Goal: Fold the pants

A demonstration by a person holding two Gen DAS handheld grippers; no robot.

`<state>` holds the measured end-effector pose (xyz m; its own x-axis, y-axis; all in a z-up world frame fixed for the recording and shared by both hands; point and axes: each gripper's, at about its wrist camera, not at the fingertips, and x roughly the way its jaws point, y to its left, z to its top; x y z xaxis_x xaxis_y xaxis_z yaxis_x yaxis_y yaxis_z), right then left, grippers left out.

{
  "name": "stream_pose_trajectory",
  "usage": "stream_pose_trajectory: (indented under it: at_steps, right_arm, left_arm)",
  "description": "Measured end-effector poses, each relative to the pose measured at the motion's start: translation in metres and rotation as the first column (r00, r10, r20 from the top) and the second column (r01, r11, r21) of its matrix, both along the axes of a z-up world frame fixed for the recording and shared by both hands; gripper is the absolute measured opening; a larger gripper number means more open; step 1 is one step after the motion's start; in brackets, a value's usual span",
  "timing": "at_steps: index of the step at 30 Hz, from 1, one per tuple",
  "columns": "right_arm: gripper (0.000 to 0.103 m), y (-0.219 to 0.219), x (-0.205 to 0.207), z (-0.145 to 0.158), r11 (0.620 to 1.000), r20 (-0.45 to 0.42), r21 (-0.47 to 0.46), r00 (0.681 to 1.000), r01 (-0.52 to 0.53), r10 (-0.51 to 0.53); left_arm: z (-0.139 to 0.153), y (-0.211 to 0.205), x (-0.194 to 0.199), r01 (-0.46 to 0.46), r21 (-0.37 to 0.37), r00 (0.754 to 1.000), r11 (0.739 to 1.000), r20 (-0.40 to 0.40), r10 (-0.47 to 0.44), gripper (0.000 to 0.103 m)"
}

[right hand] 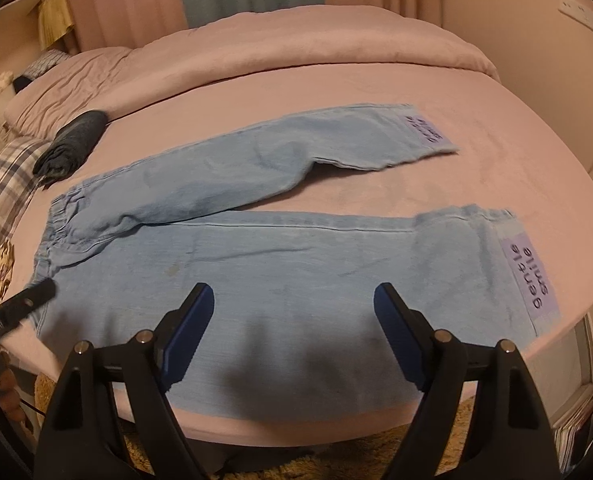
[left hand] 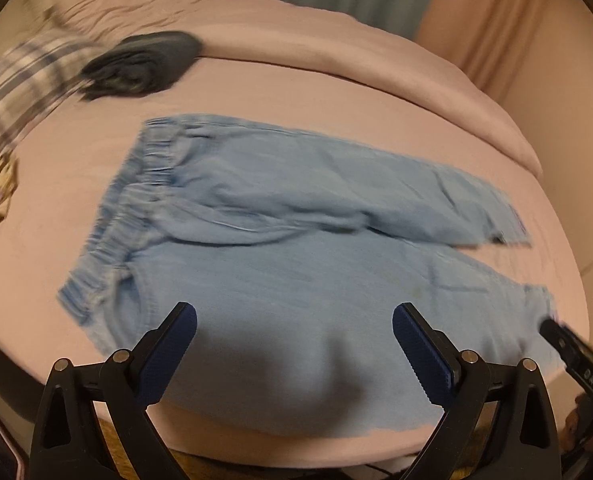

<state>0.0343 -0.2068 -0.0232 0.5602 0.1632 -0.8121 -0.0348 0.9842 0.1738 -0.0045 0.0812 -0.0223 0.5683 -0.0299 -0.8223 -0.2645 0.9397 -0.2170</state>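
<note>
Light blue pants [left hand: 296, 248] [right hand: 280, 256] lie flat on the pink bed, elastic waistband at the left and both legs stretching right. Each cuff carries a lilac label [right hand: 530, 276]. The legs are spread apart, the far one angled away. My left gripper [left hand: 294, 320] hovers open above the near leg close to the waist, nothing between its blue pads. My right gripper [right hand: 293, 300] hovers open over the middle of the near leg, also with nothing between its pads. The other gripper's black tip shows at the edge of each view, at the right [left hand: 568, 348] and at the left [right hand: 24, 304].
A dark folded garment [left hand: 144, 64] [right hand: 72, 144] and a plaid cloth [left hand: 20, 84] [right hand: 4, 188] lie at the bed's far left. A rolled pink duvet [right hand: 296, 48] lines the far side. Curtains hang behind. A shaggy rug [right hand: 336, 456] lies below the bed's near edge.
</note>
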Motion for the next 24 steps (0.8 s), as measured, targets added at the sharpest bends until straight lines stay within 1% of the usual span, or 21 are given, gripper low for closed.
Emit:
stream_pose_trajectory:
  at_steps: [2, 3, 5, 7, 9, 11, 13, 14, 15, 16, 17, 18, 19, 20, 21, 22, 23, 24]
  right_arm:
    - [0.083, -0.018, 0.000, -0.003, 0.999, -0.003, 0.000, 0.999, 0.036, -0.036]
    - [0.083, -0.033, 0.000, -0.004, 0.997, -0.004, -0.010, 0.997, 0.076, -0.076]
    - [0.083, -0.063, -0.001, -0.008, 0.987, -0.012, -0.037, 0.988, 0.156, -0.157]
    - [0.083, -0.098, -0.003, -0.015, 0.967, -0.028, -0.072, 0.969, 0.245, -0.247]
    - [0.083, -0.133, -0.005, -0.023, 0.935, -0.045, -0.118, 0.939, 0.334, -0.341]
    - [0.083, -0.162, -0.010, -0.030, 0.903, -0.062, -0.149, 0.907, 0.404, -0.416]
    - [0.083, -0.190, -0.016, -0.038, 0.867, -0.080, -0.155, 0.869, 0.473, -0.488]
    - [0.083, -0.198, -0.018, -0.041, 0.859, -0.092, -0.148, 0.857, 0.491, -0.506]
    - [0.083, -0.206, -0.021, -0.045, 0.853, -0.103, -0.128, 0.849, 0.506, -0.518]
    - [0.083, -0.209, -0.023, -0.048, 0.853, -0.117, -0.112, 0.845, 0.510, -0.521]
    - [0.083, -0.212, -0.024, -0.052, 0.851, -0.130, -0.094, 0.841, 0.516, -0.524]
    - [0.082, -0.215, -0.024, -0.057, 0.848, -0.144, -0.078, 0.836, 0.524, -0.529]
    - [0.081, -0.218, -0.024, -0.061, 0.845, -0.158, -0.068, 0.831, 0.530, -0.534]
    - [0.075, -0.219, -0.023, -0.066, 0.844, -0.167, -0.058, 0.828, 0.533, -0.535]
    - [0.070, -0.221, -0.022, -0.071, 0.844, -0.177, -0.050, 0.827, 0.535, -0.534]
    - [0.068, -0.223, -0.021, -0.076, 0.841, -0.187, -0.043, 0.823, 0.539, -0.537]
    - [0.061, -0.224, -0.020, -0.080, 0.839, -0.194, -0.016, 0.822, 0.544, -0.536]
    - [0.058, -0.223, -0.016, -0.083, 0.839, -0.196, 0.012, 0.824, 0.543, -0.531]
  left_arm:
    - [0.001, 0.027, -0.004, -0.067, -0.009, 0.998, 0.998, 0.003, 0.067, 0.099]
    - [0.001, 0.039, -0.007, -0.096, -0.006, 0.995, 0.995, 0.004, 0.096, 0.099]
    - [-0.001, 0.066, -0.014, -0.171, 0.017, 0.985, 0.985, -0.001, 0.171, 0.099]
    - [-0.006, 0.090, -0.024, -0.242, 0.055, 0.970, 0.969, -0.019, 0.244, 0.099]
    - [-0.013, 0.108, -0.032, -0.295, 0.074, 0.954, 0.952, -0.037, 0.299, 0.099]
    - [-0.024, 0.119, -0.038, -0.334, 0.072, 0.939, 0.940, -0.069, 0.338, 0.099]
    - [-0.036, 0.126, -0.041, -0.351, 0.037, 0.931, 0.936, -0.097, 0.353, 0.099]
    - [-0.043, 0.127, -0.041, -0.355, 0.011, 0.929, 0.935, -0.108, 0.354, 0.099]
    - [-0.048, 0.127, -0.040, -0.353, -0.011, 0.930, 0.936, -0.116, 0.349, 0.096]
    - [-0.052, 0.127, -0.039, -0.350, -0.028, 0.931, 0.936, -0.119, 0.345, 0.088]
    - [-0.057, 0.125, -0.037, -0.344, -0.054, 0.934, 0.938, -0.121, 0.336, 0.082]
    - [-0.061, 0.124, -0.035, -0.337, -0.088, 0.937, 0.937, -0.125, 0.325, 0.070]
    - [-0.065, 0.123, -0.032, -0.331, -0.125, 0.940, 0.935, -0.128, 0.316, 0.060]
    - [-0.069, 0.121, -0.030, -0.335, -0.144, 0.940, 0.931, -0.121, 0.319, 0.060]
    - [-0.070, 0.121, -0.030, -0.339, -0.134, 0.939, 0.931, -0.116, 0.325, 0.056]
    - [-0.069, 0.118, -0.028, -0.333, -0.113, 0.940, 0.936, -0.113, 0.321, 0.045]
    - [-0.067, 0.113, -0.025, -0.315, -0.104, 0.947, 0.943, -0.103, 0.305, 0.040]
    - [-0.066, 0.110, -0.024, -0.313, -0.097, 0.947, 0.945, -0.101, 0.304, 0.036]
